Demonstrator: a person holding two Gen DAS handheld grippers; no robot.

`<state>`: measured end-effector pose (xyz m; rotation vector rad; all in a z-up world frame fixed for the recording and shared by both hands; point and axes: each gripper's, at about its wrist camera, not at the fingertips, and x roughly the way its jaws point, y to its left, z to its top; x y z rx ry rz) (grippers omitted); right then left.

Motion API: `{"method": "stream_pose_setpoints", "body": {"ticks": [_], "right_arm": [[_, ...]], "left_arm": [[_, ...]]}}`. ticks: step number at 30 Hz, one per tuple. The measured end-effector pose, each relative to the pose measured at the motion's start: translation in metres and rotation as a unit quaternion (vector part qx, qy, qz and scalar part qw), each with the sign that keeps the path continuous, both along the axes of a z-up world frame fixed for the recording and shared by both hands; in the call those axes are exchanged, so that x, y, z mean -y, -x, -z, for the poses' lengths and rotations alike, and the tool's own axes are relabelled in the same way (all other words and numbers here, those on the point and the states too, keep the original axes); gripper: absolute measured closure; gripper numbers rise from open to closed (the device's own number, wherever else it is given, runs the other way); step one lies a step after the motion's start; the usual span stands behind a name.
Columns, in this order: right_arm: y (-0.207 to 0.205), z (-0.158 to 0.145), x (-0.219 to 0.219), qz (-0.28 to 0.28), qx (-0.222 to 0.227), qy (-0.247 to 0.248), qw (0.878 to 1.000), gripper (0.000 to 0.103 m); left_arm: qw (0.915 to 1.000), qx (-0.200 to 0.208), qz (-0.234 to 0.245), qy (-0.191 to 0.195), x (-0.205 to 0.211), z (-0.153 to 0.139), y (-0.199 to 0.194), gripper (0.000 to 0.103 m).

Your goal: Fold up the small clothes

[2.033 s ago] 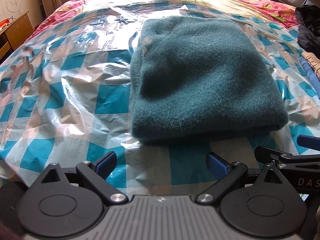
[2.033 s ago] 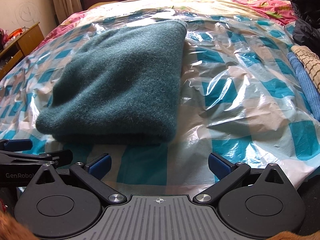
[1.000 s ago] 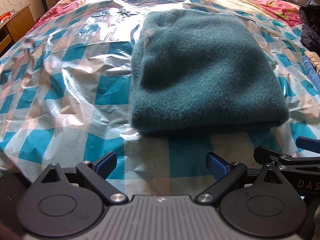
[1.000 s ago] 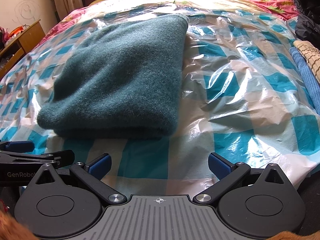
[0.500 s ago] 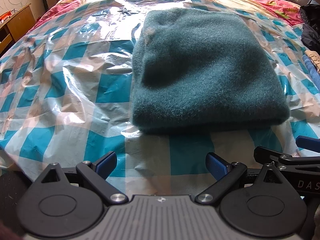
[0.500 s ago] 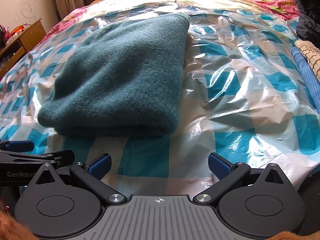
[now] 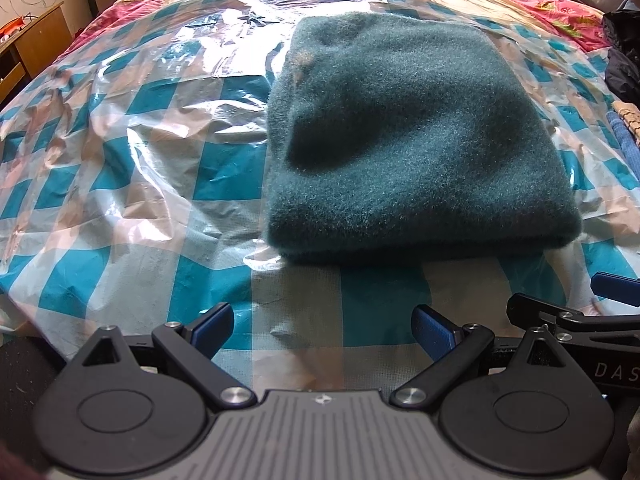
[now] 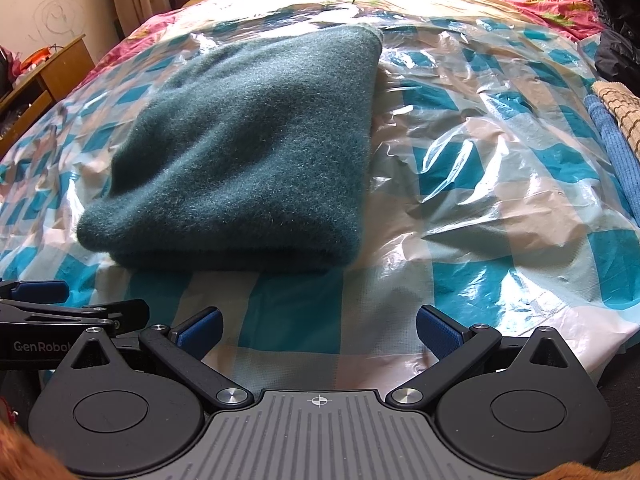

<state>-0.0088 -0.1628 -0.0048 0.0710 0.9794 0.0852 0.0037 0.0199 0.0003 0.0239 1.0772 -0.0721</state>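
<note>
On the bed, over a crinkled teal-and-white checked plastic sheet: a folded dark green fuzzy garment, thick folded edge toward both cameras. Just short of that edge, left tool spread wide, holding nothing. Alongside it, right tool likewise spread and empty. At far right, a blue towel beside a tan checked cloth.

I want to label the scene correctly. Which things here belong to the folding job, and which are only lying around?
Belong to the job:
- green knit garment, folded
- left gripper, open
- right gripper, open
- checked plastic sheet under it

Only lying around:
- blue cloth
- beige checked cloth
- dark clothes
- wooden desk
</note>
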Motion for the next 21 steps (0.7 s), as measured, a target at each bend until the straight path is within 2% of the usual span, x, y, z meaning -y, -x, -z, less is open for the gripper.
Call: {"method": "stream_pose_setpoints", "body": {"ticks": [21], "right_arm": [[0.0003,0.0019,-0.0015,-0.003,-0.002,0.001,1.0,0.0]], "left_arm": [[1.0,-0.005,-0.002,0.001,-0.0011,0.001,-0.0002,0.003]]}}
